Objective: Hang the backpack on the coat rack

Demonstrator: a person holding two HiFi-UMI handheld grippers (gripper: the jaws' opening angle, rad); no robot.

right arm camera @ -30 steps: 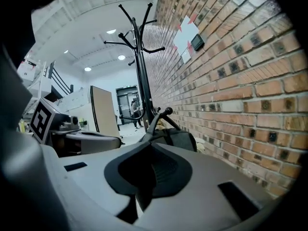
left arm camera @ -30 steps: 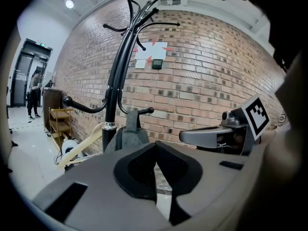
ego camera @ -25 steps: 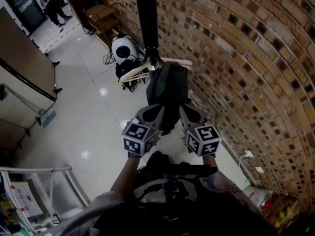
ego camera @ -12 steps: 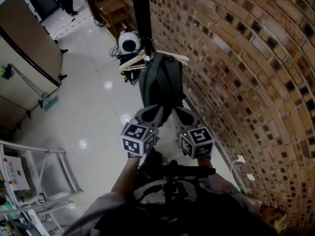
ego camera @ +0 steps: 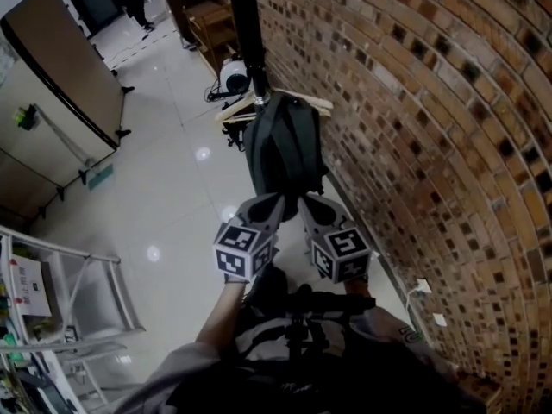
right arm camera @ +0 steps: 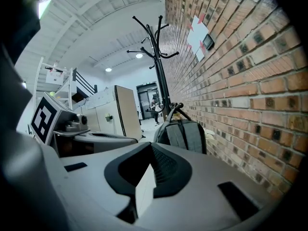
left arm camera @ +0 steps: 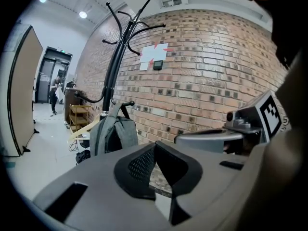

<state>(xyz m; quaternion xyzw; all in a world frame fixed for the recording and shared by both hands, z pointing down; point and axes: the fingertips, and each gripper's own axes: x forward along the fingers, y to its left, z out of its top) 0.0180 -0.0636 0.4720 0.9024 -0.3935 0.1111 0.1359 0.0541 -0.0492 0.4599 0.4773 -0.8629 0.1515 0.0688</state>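
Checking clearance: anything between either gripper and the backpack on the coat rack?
Nothing visible. The backpack hangs from a low hook of the coat rack beside the brick wall. The left gripper and right gripper both look straight at it past shut, empty jaws, with only open air between.

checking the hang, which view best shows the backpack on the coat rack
Left gripper view: the backpack hangs low on the coat rack, whole pole in frame. The right gripper view shows it head-on, the head view from above.
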